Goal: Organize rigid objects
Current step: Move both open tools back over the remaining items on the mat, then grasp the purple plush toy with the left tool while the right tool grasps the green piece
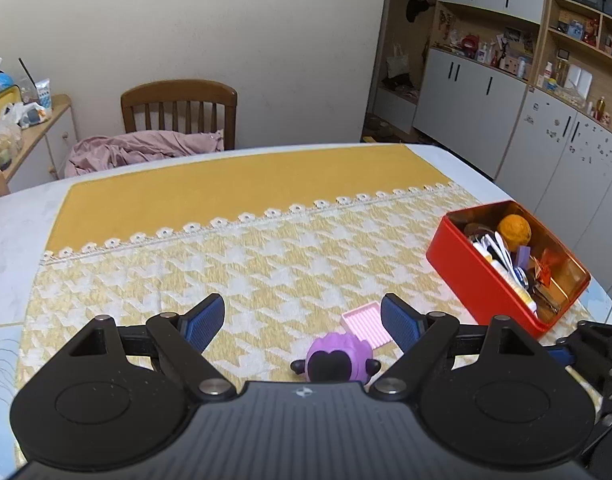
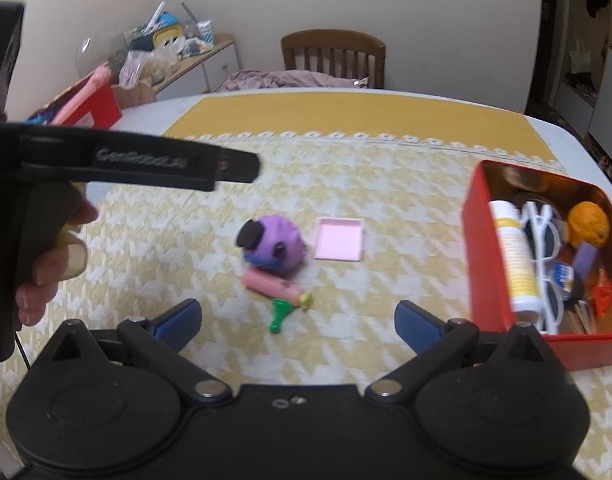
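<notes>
A purple toy sheep (image 1: 340,358) (image 2: 271,242) lies on the yellow patterned cloth, low between the wide-spread fingers of my left gripper (image 1: 301,322), which is open and holds nothing. A flat pink tray (image 1: 366,327) (image 2: 340,239) lies just right of the sheep. In the right wrist view a pink tube (image 2: 271,286) and a green bottle-shaped toy (image 2: 283,312) lie in front of the sheep. My right gripper (image 2: 297,320) hangs open and empty above them. A red tin (image 1: 486,276) (image 2: 476,252) on the right holds an orange ball (image 2: 588,222), white sunglasses (image 2: 544,248), a white tube (image 2: 514,254) and other small things.
A hand (image 2: 53,268) holds the left gripper's black body (image 2: 117,160) at the left of the right wrist view. A wooden chair (image 1: 179,110) with a pink cloth stands behind the table. A cluttered side shelf (image 2: 173,56) is at the left, cabinets (image 1: 506,80) at the right.
</notes>
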`<state>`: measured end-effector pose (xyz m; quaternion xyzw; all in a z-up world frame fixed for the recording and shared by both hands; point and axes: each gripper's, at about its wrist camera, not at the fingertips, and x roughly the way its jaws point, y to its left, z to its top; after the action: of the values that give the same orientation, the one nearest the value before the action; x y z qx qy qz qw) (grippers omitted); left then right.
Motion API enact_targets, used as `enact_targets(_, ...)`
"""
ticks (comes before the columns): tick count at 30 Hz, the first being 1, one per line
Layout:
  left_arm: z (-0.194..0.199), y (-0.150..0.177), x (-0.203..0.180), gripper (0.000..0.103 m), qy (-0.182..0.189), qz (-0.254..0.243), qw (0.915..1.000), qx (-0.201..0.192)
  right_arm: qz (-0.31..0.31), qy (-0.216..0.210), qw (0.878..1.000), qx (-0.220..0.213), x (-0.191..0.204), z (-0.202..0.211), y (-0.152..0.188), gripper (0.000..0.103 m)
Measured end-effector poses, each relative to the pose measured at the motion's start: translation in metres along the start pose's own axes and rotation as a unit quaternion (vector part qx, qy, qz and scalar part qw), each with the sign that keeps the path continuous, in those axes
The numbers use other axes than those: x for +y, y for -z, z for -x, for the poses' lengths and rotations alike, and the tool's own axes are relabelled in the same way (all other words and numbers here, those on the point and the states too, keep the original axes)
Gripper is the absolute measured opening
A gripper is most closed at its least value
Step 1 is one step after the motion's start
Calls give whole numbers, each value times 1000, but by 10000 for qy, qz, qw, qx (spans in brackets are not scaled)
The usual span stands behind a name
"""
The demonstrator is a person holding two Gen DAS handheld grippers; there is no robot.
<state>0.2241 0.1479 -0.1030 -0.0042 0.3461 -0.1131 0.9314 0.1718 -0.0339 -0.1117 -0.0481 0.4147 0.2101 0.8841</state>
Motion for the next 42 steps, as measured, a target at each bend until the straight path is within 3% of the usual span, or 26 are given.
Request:
enact_targets(4,-10,5,4,85,112,-6,9998,160,84,32,9999,56,16,-12,0,102)
enact_targets(13,-36,12,-5,85,416,-233,9974,539,47,52,9995,324,28,-38,3,89)
enact_targets(25,-65,20,-5,85,426,-351,9947,872,-312,89,9982,508,22,-57,3,60)
enact_targets(35,-72,20,-13,85,365,-665,9946,713,-253,243,9983,456,23,-61,0,38)
enact_targets(42,-75,23,-16,64,491,-742,9928,797,-217,430,9979,424,22,-61,0,23)
